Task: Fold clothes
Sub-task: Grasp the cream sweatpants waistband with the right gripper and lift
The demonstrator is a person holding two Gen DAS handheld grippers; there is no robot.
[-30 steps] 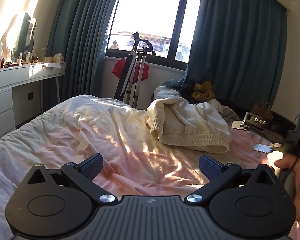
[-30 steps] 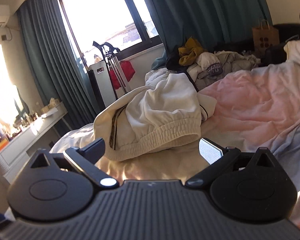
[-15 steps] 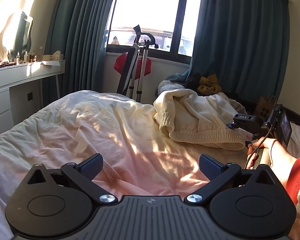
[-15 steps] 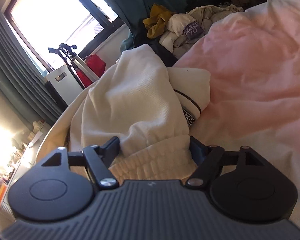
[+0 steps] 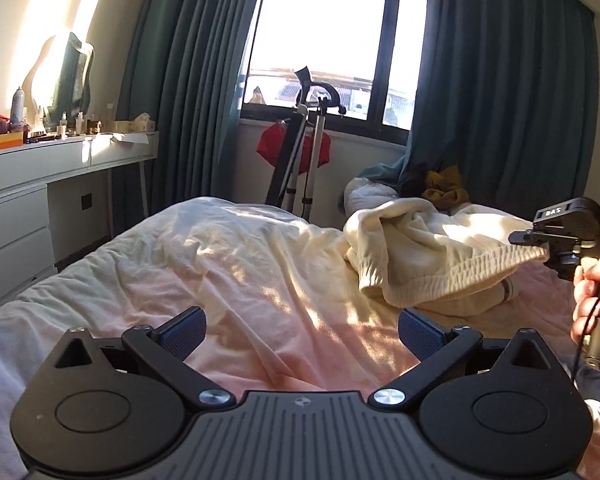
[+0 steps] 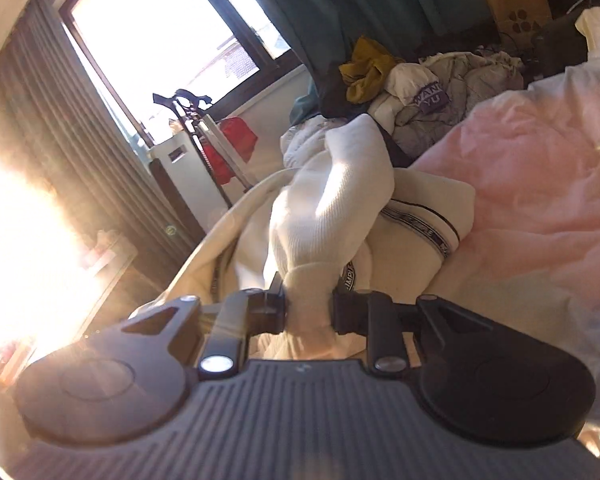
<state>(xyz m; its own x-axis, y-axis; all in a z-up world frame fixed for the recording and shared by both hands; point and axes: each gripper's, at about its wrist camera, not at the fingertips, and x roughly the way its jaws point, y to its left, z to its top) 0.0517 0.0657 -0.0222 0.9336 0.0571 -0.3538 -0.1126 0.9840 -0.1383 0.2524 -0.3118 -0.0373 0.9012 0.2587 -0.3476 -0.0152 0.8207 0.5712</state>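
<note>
Since 0.5 s ago the right fingers were closed on the waistband and its edge was lifted off the bed (image 5: pixel 220 264).

On the left, the left gripper (image 5: pixel 300 330) hangs over bare bedding w/ fingers wide apart, nothing held. The cream sweatpants (image 5: pixel 432 264) lie crumpled at the right part of the bed.

The right gripper (image 6: pixel 307 314) is clamped on a bunched piece of the elastic hem. Only a small bunch is pinched, so slipping could be caused by a fast pull; also the legs may be dragged & twisted, as the other corner is not yet held.
</note>
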